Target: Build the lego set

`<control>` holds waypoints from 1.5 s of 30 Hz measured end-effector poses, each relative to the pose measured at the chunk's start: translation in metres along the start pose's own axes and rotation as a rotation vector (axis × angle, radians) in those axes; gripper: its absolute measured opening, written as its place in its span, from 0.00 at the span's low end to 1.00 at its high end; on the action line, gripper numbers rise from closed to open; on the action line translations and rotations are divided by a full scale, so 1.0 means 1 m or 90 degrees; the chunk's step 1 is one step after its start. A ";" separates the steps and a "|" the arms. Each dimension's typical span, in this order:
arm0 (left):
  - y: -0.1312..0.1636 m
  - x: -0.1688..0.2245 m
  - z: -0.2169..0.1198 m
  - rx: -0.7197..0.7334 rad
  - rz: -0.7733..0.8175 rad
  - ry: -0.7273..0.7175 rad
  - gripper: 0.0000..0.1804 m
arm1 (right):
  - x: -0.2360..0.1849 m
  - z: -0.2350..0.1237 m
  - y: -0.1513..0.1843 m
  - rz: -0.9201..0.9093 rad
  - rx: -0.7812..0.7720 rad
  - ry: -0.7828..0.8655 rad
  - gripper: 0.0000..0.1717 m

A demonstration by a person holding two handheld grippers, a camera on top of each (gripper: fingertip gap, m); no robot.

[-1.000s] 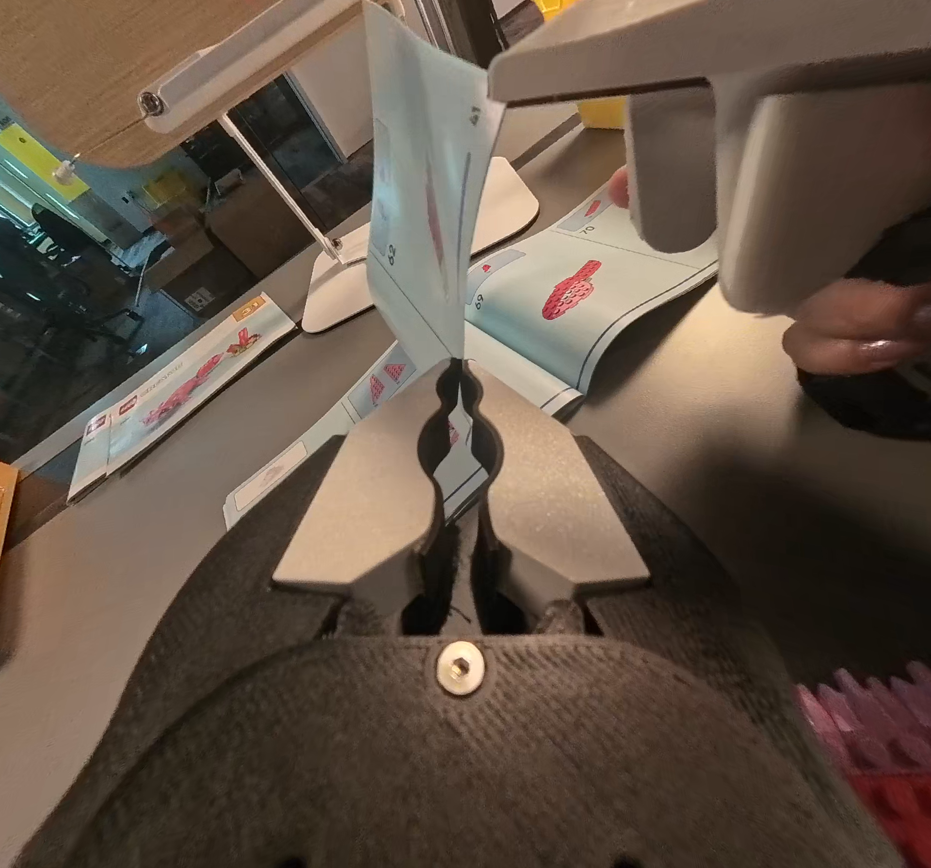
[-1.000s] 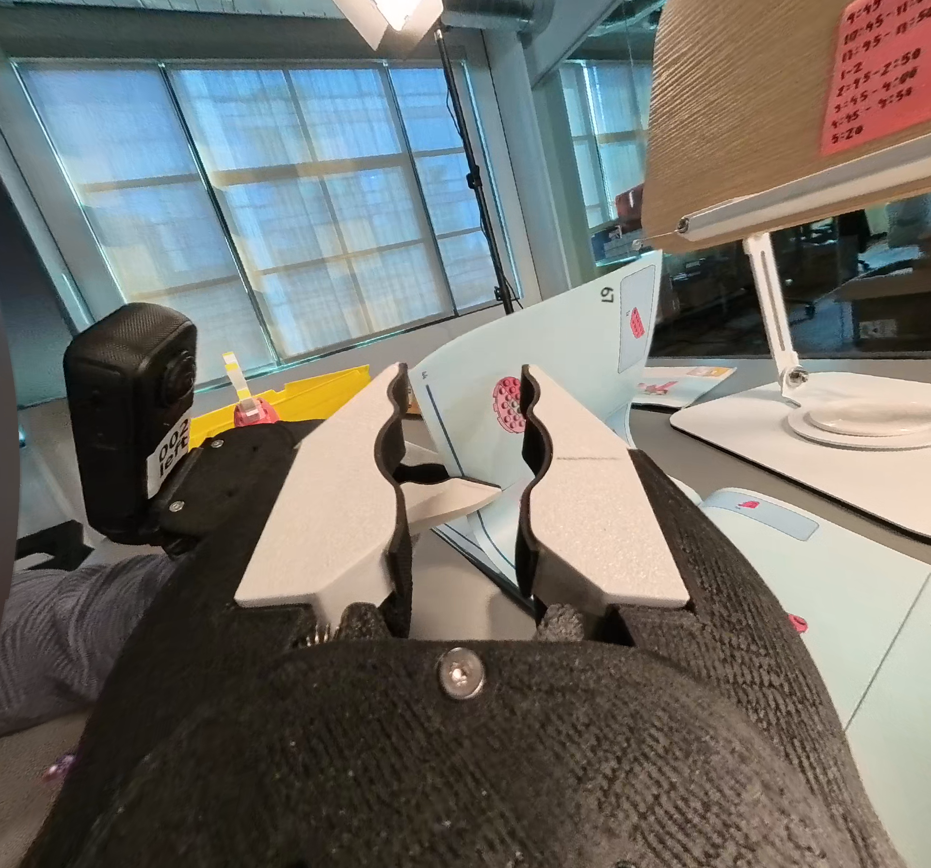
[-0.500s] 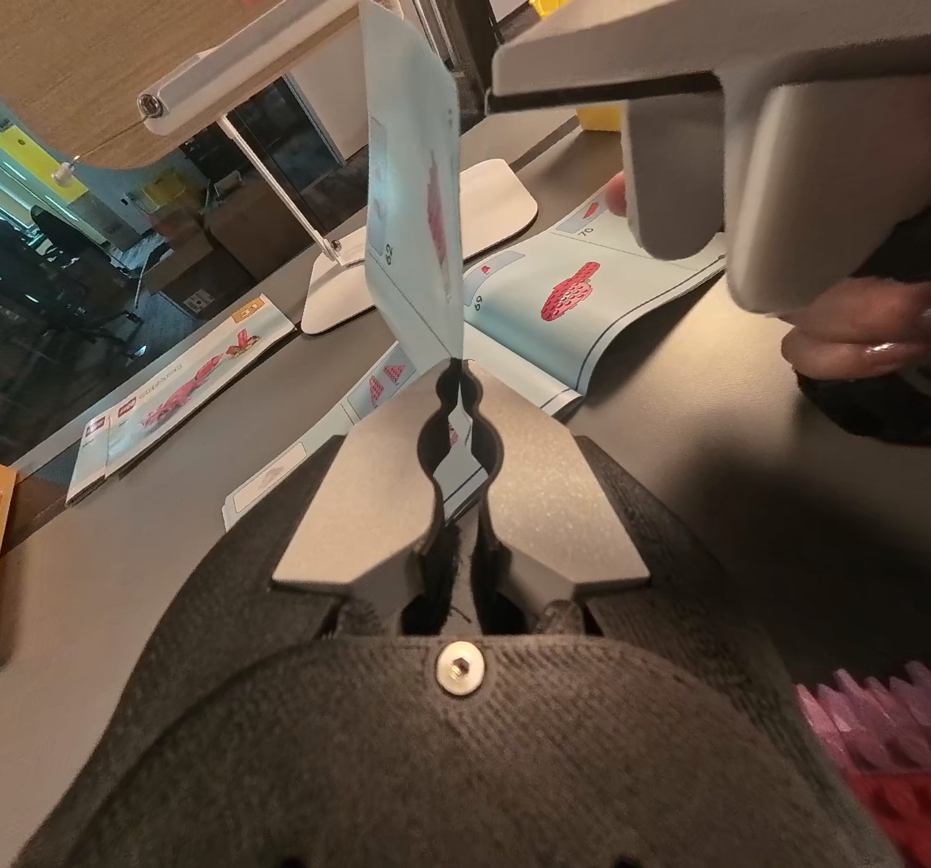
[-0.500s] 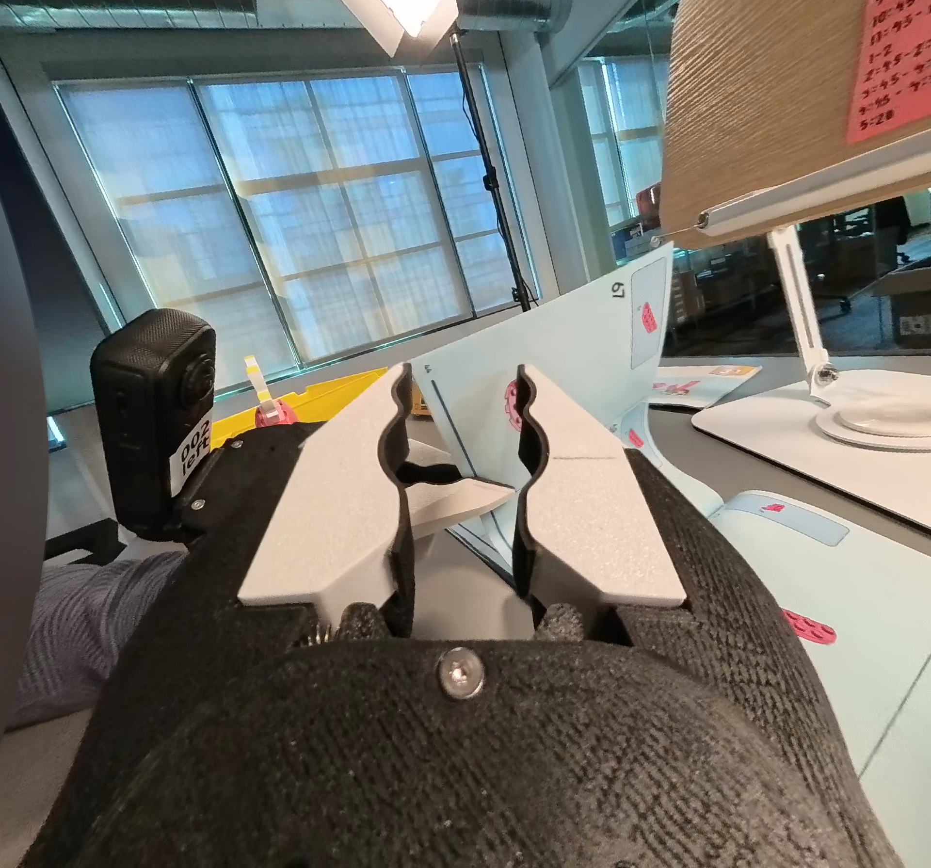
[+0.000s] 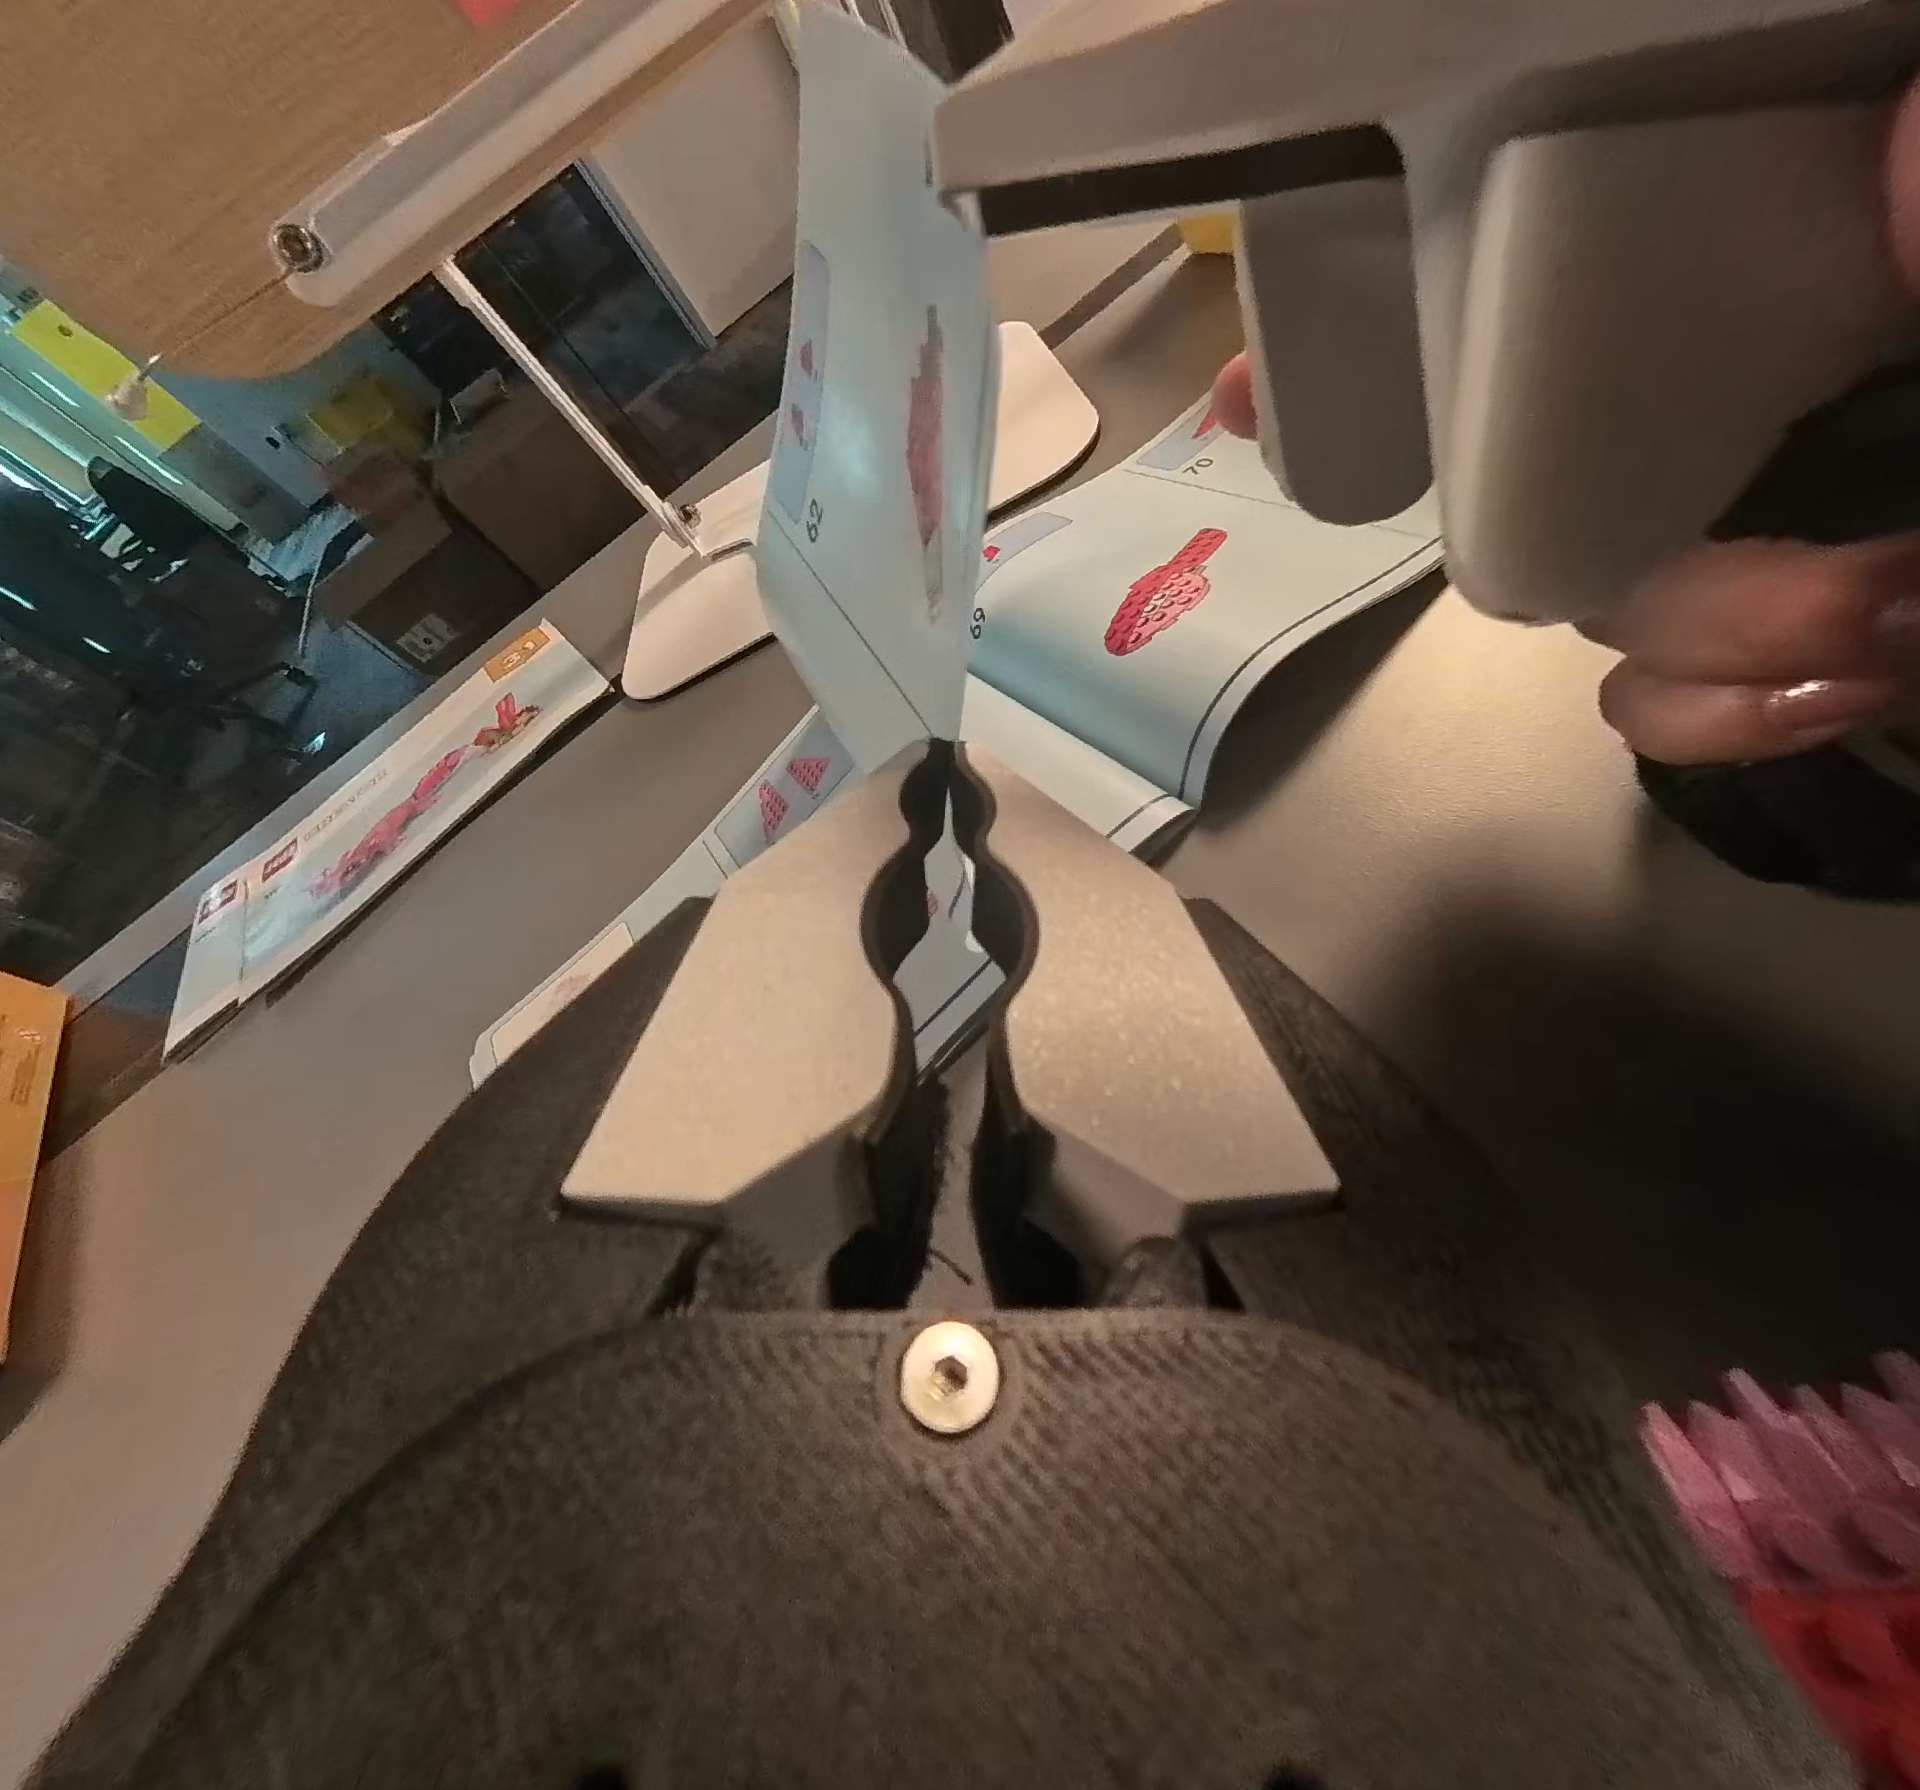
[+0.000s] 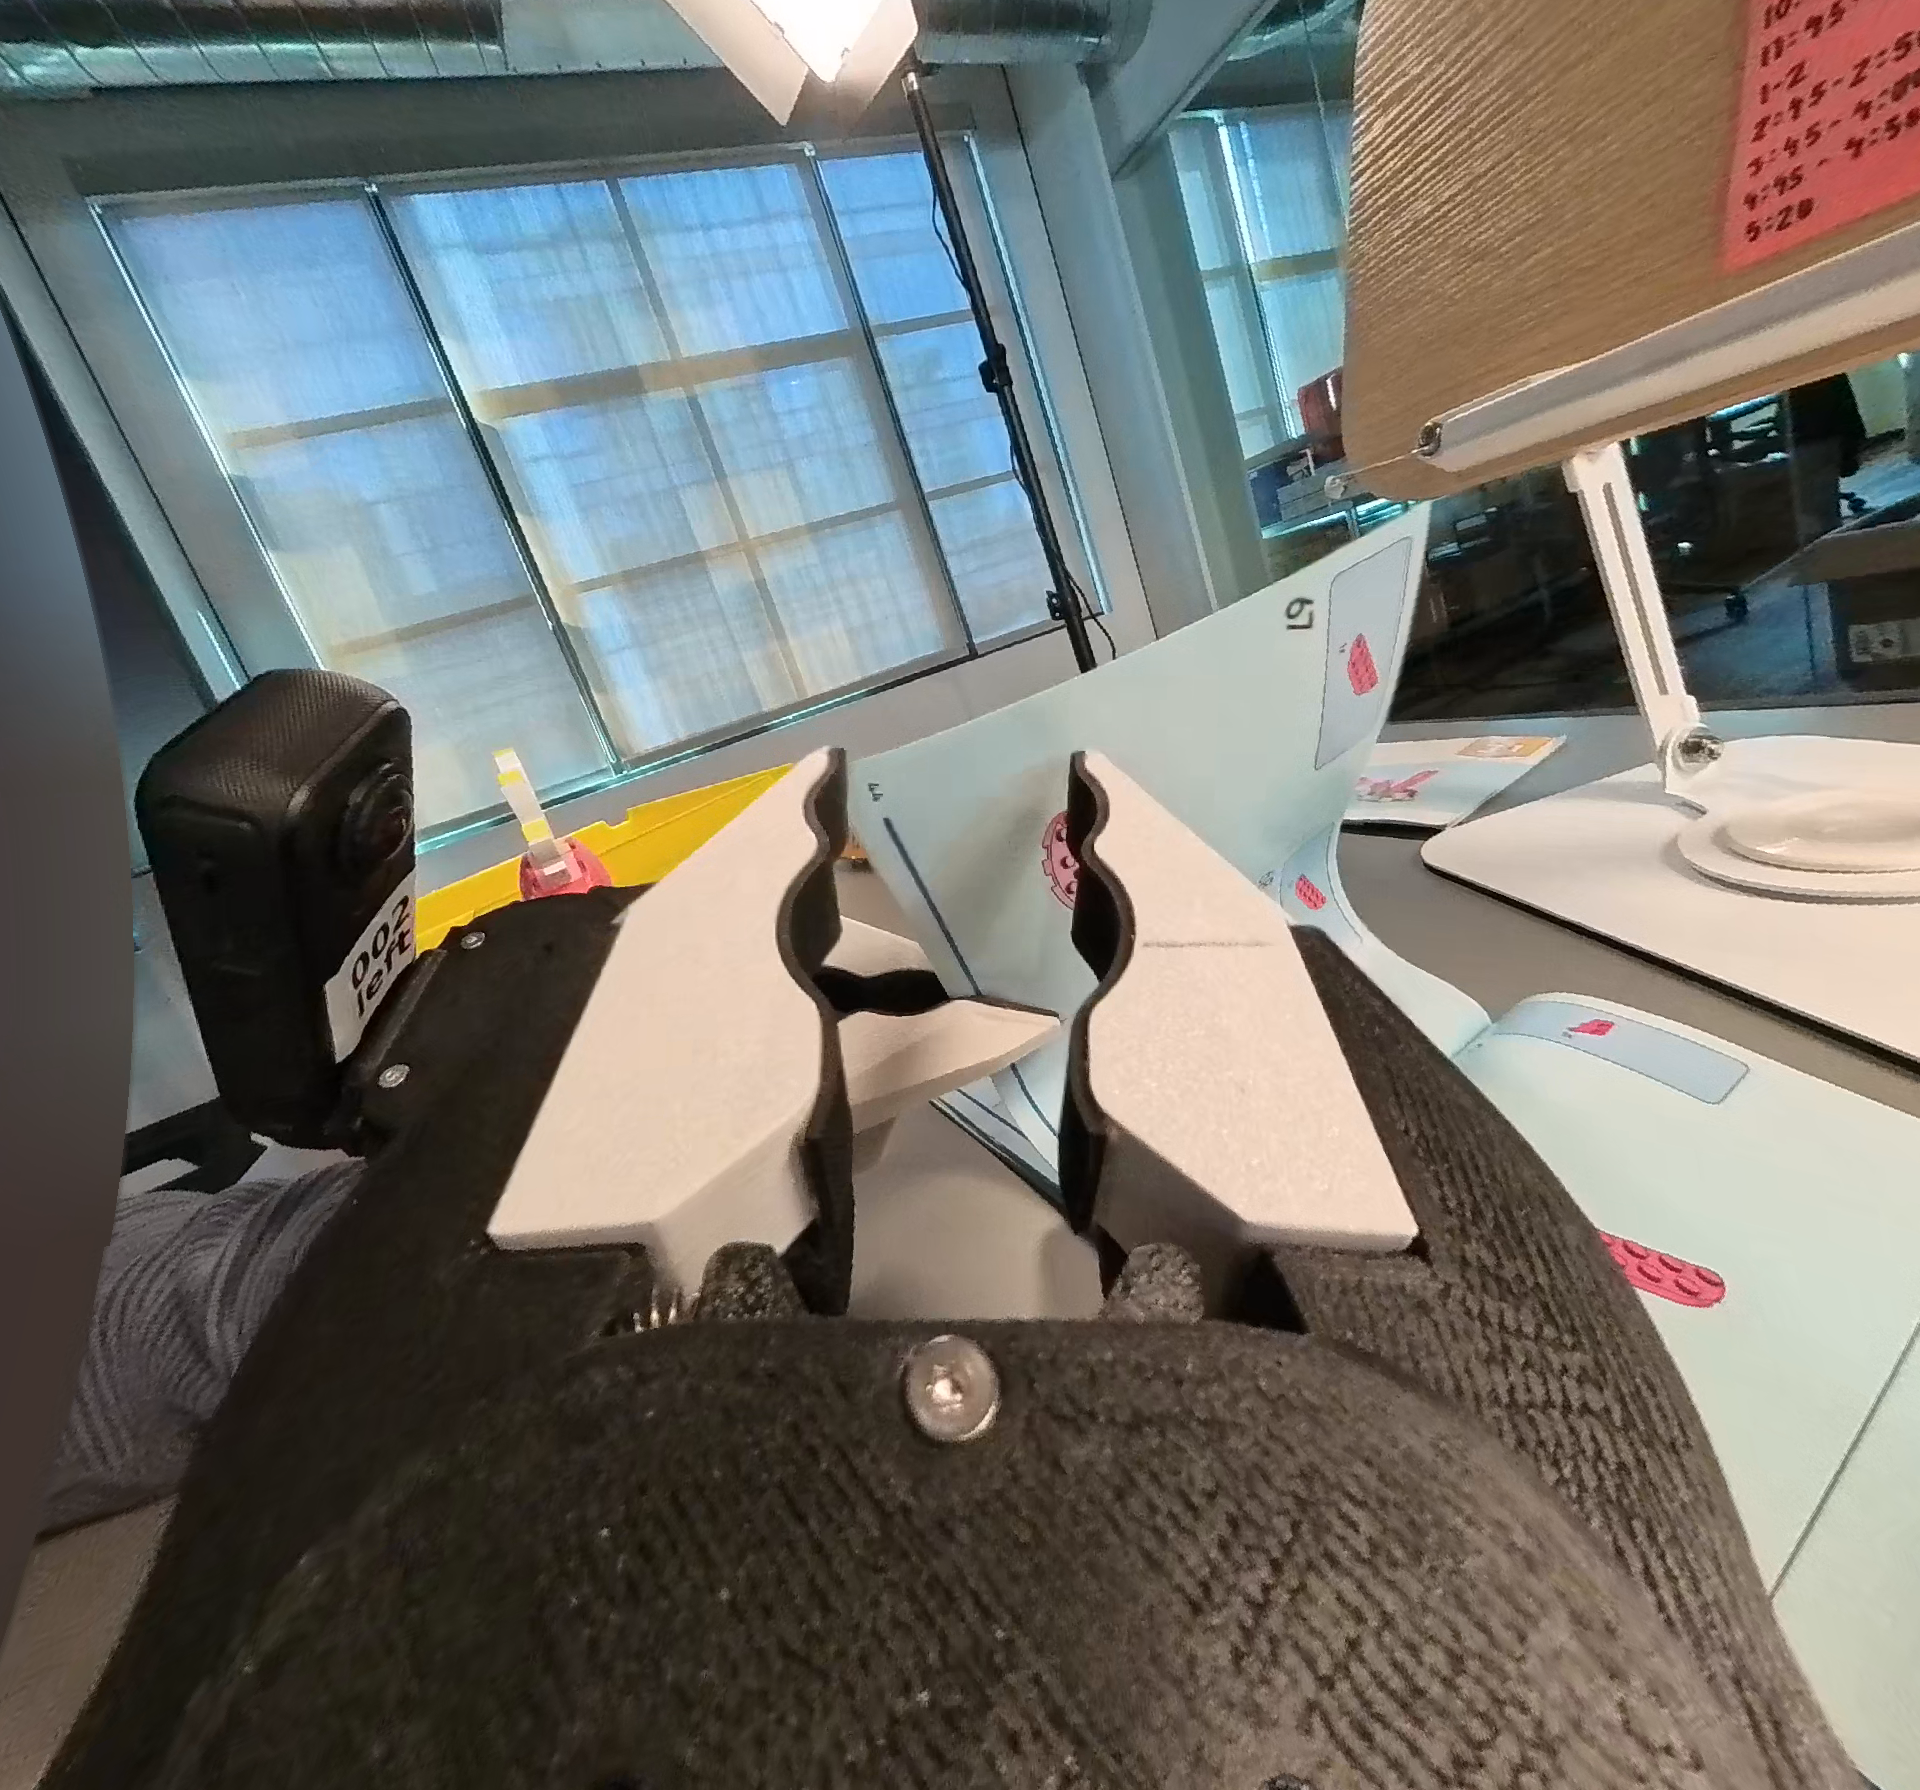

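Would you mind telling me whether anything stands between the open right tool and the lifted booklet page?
Nothing visible does. The right tool is open, with the lifted light-blue page just beyond its fingertips. The left tool pinches that page's corner below.

Pale blue booklet page (image 5: 873, 452) with pink brick drawings; yellow bin (image 6: 665, 831); grey table (image 5: 1455, 909).

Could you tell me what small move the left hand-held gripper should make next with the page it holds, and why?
Probably carry the page a little further over toward the booklet's left side. The left hand-held gripper is shut on its lower corner, and the page stands nearly upright over the open booklet. The right hand-held gripper is open with nothing gripped, beside the page.
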State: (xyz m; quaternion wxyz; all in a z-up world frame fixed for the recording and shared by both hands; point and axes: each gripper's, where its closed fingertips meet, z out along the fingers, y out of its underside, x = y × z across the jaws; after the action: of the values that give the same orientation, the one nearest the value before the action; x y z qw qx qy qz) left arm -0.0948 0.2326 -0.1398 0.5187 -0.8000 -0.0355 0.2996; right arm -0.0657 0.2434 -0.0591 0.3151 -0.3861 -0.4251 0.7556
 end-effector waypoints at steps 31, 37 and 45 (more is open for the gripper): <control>0.002 -0.012 -0.002 0.009 -0.116 0.018 0.00 | 0.004 0.001 0.005 0.002 -0.018 0.013 0.17; 0.003 -0.015 -0.002 0.011 -0.139 0.022 0.00 | 0.005 0.000 0.004 0.003 -0.017 0.017 0.15; 0.003 -0.015 -0.001 0.010 -0.145 0.025 0.00 | 0.001 -0.001 0.003 0.009 -0.014 -0.006 0.03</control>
State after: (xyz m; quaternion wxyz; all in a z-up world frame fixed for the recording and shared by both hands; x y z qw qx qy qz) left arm -0.1074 0.2245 -0.1354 0.5559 -0.7926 -0.1138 0.2233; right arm -0.0655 0.2431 -0.0622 0.3035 -0.3890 -0.4322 0.7548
